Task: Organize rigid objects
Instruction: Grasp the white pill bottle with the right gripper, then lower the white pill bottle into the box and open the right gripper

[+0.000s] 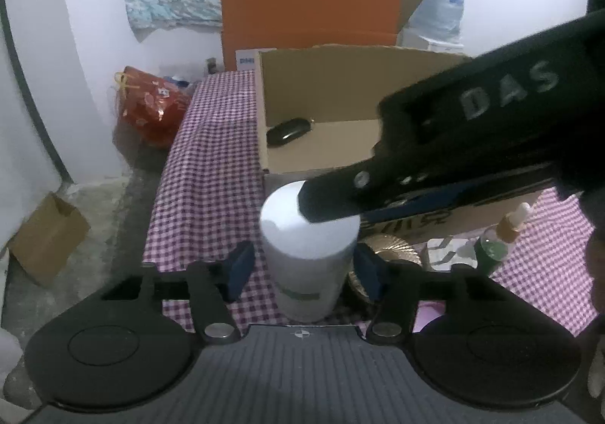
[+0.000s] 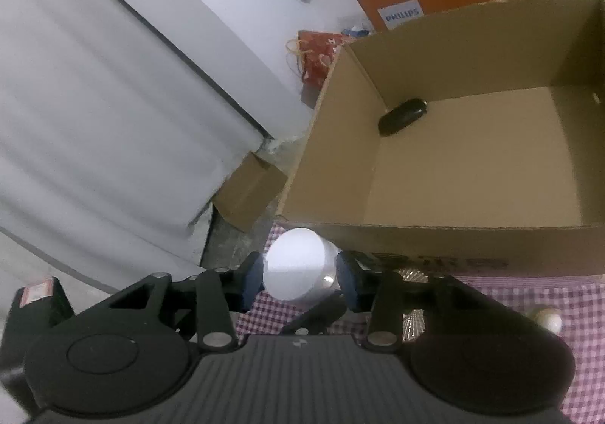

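The jaws of the left gripper (image 1: 302, 269) stand apart on either side of a white cylinder (image 1: 310, 253) – the blue pads flank its body, a sliver of checked cloth showing beside the left pad, so they do not press it. The cylinder stands upright on the checked tablecloth (image 1: 211, 159) just before the near wall of the cardboard box (image 1: 340, 83), toward that wall's left corner. The right gripper (image 1: 332, 201) reaches in from the right, one black finger over the cylinder's top. A black mouse (image 1: 289, 131) lies in the box's far left corner; a small dropper bottle (image 1: 499, 238) stands near the right edge. In the right wrist view the right gripper (image 2: 300, 282) straddles the white cylinder (image 2: 298, 265) from above, jaws parted – whether its pads touch cannot be told. Beyond, the cardboard box (image 2: 453, 238) holds the black mouse (image 2: 402, 115).
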The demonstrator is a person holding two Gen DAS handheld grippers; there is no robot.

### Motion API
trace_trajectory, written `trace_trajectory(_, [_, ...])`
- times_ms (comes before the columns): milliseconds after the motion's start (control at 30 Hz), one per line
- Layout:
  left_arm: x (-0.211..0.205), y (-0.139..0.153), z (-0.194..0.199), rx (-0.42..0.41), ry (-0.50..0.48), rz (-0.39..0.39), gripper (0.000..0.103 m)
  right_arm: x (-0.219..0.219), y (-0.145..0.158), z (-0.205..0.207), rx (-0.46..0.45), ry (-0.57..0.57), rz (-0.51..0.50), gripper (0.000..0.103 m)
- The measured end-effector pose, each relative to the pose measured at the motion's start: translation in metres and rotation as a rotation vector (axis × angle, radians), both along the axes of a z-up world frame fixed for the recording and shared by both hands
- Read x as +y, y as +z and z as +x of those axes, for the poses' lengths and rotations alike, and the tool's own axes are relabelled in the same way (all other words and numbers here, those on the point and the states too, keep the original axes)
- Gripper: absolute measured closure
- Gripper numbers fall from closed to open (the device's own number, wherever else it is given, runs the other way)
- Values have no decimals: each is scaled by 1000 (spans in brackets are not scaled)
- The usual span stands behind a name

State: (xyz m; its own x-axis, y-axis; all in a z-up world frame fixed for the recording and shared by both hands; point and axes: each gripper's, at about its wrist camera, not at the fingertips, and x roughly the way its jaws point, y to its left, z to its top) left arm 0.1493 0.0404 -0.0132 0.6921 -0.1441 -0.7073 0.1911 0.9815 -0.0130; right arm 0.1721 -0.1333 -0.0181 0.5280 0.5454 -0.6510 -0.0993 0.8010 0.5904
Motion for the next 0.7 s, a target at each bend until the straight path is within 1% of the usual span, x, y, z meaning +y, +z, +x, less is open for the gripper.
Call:
trace_trajectory(67, [2, -1, -5, -3, 1, -5, 50, 1, -3, 1, 9, 5, 6, 63])
trace_trajectory(200, [4, -1, -11, -7, 14, -7, 51, 4, -2, -2, -9, 9, -12, 68])
trace_trajectory(233, [4, 0, -12, -10, 20, -1, 51, 4, -2, -3, -8, 13, -8, 70])
trace_trajectory(300, [5, 4, -16, -17, 31, 3, 51, 5, 1, -4, -2, 23, 7, 72])
trace_trajectory(467, [7, 24, -33, -57, 57, 0, 51, 12, 18, -12, -42, 51, 9, 72])
trace_trajectory(567, [9, 40, -43, -93, 71, 10, 51, 16, 32, -17, -81, 66, 16, 72])
trace_trajectory(700, [13, 62, -49, -140, 87, 3, 51, 21, 56, -24, -148, 86, 13, 72])
